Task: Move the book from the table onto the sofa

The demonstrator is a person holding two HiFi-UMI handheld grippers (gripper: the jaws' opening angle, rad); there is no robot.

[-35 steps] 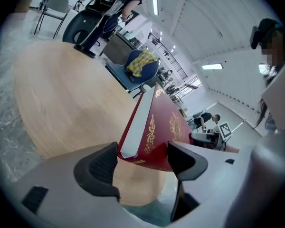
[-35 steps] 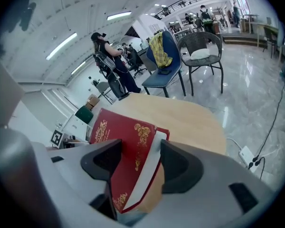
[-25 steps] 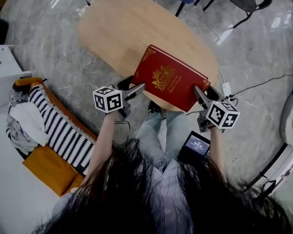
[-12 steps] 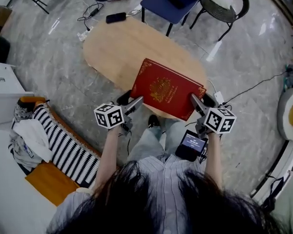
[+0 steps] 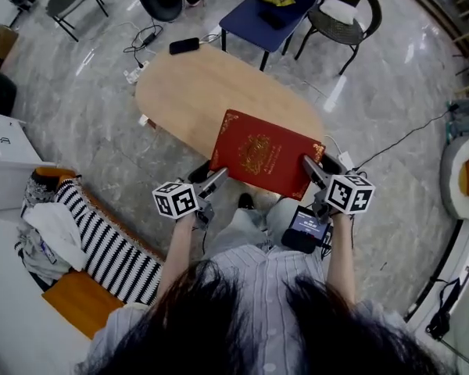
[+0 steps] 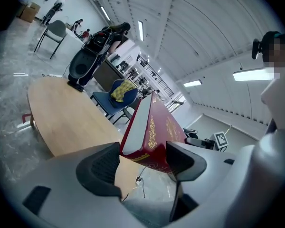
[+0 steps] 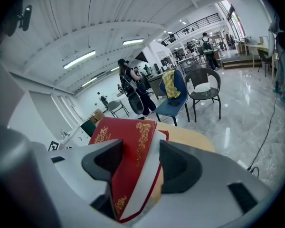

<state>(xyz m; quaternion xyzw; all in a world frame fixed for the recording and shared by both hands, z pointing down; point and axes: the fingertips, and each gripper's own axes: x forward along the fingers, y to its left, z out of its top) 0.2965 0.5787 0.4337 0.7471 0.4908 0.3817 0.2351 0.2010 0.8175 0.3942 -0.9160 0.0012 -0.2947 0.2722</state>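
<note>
A thick red book [image 5: 264, 153] with gold ornament hangs over the near edge of the oval wooden table [image 5: 187, 92], held at its two near corners. My left gripper [image 5: 217, 180] is shut on its left corner, and its jaws have just been closing a little on the book [image 6: 156, 132] between them. The right gripper [image 5: 309, 166] is shut on the right corner, where red cover and white page edge [image 7: 128, 160] fill the gap. The orange sofa [image 5: 70, 295] with a striped cushion [image 5: 102, 244] lies at the lower left.
A dark phone [image 5: 187, 46] lies at the table's far end. Behind the table stand a blue chair [image 5: 277, 6] and a black chair [image 5: 340, 6]. A white cabinet [image 5: 4, 162] is at the left. Cables run over the marble floor at the right.
Both grippers have risen together with the book, which has come up off the tabletop. The head view has lifted too, and more of the chairs and floor shows.
</note>
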